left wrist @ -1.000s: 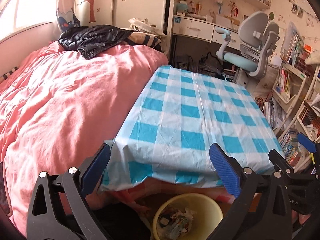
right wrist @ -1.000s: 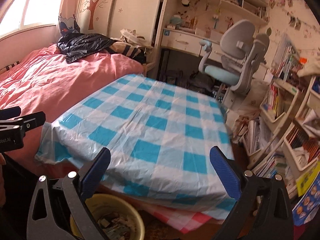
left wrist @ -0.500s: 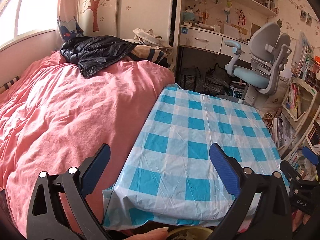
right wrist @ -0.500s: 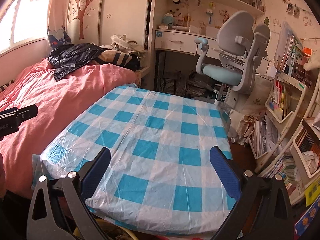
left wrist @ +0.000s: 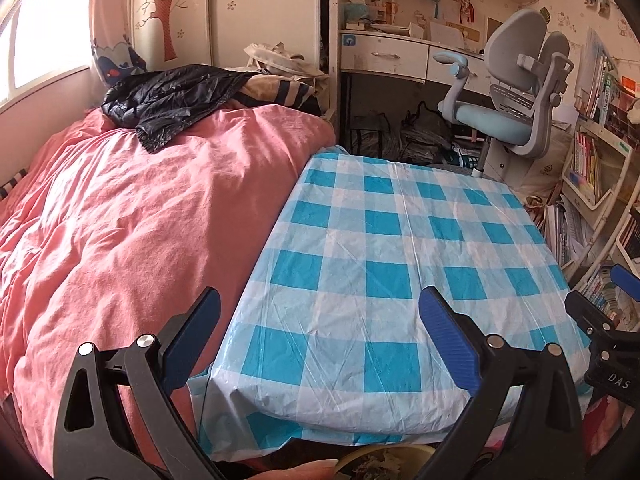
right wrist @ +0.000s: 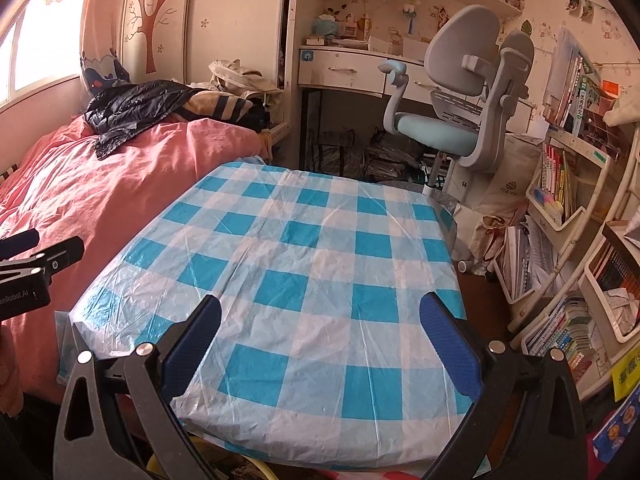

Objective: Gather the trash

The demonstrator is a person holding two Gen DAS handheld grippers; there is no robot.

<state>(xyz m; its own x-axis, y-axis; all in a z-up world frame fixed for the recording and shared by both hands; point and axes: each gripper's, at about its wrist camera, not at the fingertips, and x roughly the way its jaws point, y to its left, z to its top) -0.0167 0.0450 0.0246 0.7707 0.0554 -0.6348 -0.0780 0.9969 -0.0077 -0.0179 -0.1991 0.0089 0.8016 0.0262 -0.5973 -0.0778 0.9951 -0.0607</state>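
Observation:
My left gripper [left wrist: 320, 340] is open and empty, held above the near edge of a table with a blue-and-white checked cover [left wrist: 392, 264]. My right gripper [right wrist: 320, 340] is also open and empty over the same table [right wrist: 312, 264]. The yellow trash bin [left wrist: 384, 466] with paper scraps in it peeks out under the table's near edge; only its rim shows in the right wrist view [right wrist: 256, 466]. No loose trash shows on the table top. The right gripper shows at the right edge of the left wrist view [left wrist: 604, 320], and the left gripper at the left edge of the right wrist view [right wrist: 36, 264].
A bed with a pink duvet [left wrist: 132, 220] adjoins the table's left side, with a black jacket [left wrist: 168, 100] on it. A grey and blue desk chair [left wrist: 508, 92] and a desk [right wrist: 360, 72] stand behind the table. Bookshelves [right wrist: 580, 208] crowd the right.
Both grippers have risen and tilted up. The bin, in plain sight a second ago, has slid almost out of view below the table edge. Both stay open.

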